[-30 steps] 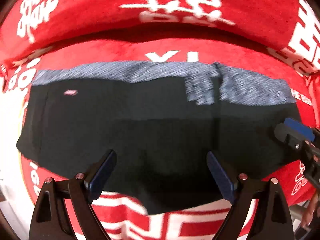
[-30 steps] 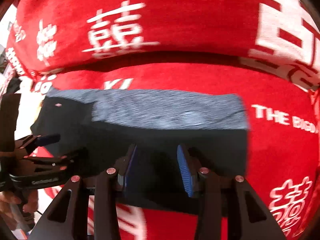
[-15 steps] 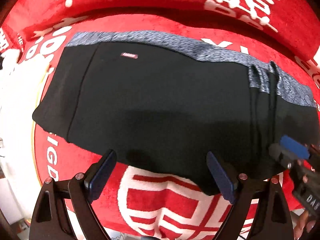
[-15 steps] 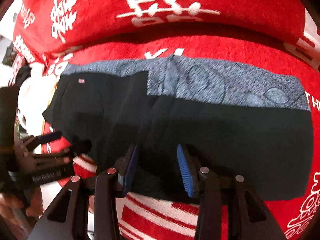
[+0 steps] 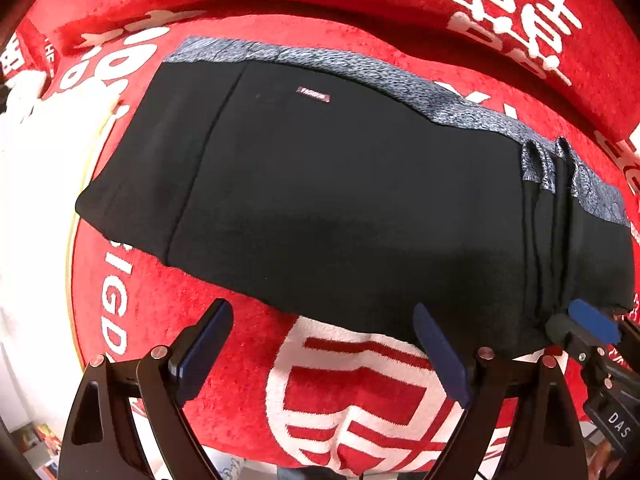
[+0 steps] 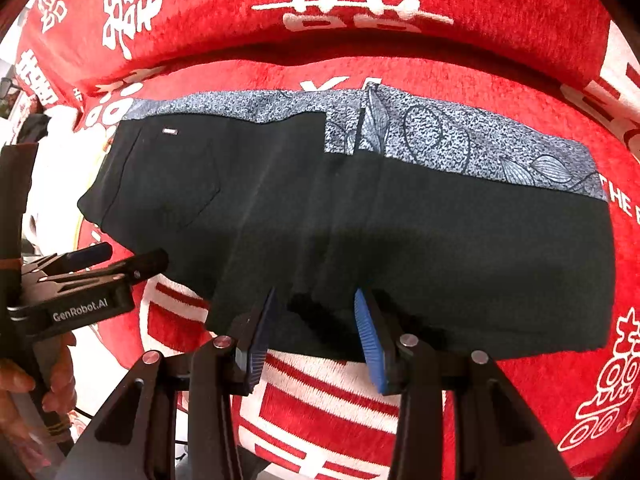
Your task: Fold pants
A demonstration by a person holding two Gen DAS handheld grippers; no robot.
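Both my grippers have slid toward the pants' [image 5: 340,208] near hem; left gripper [image 5: 320,356] spread empty, right gripper [image 6: 316,332] half-spread, its grip unclear; "GenRobot.AI" reads beside the pants.

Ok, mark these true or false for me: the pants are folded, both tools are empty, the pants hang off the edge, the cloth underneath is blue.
1. The pants lie folded into a compact block. True.
2. Neither the left tool nor the right tool holds fabric. True.
3. The pants hang over an edge. False: they lie flat on the cloth.
4. The cloth underneath is blue. False: it is red with white lettering.
5. The patterned grey band runs along the pants' near edge. False: along the far edge.
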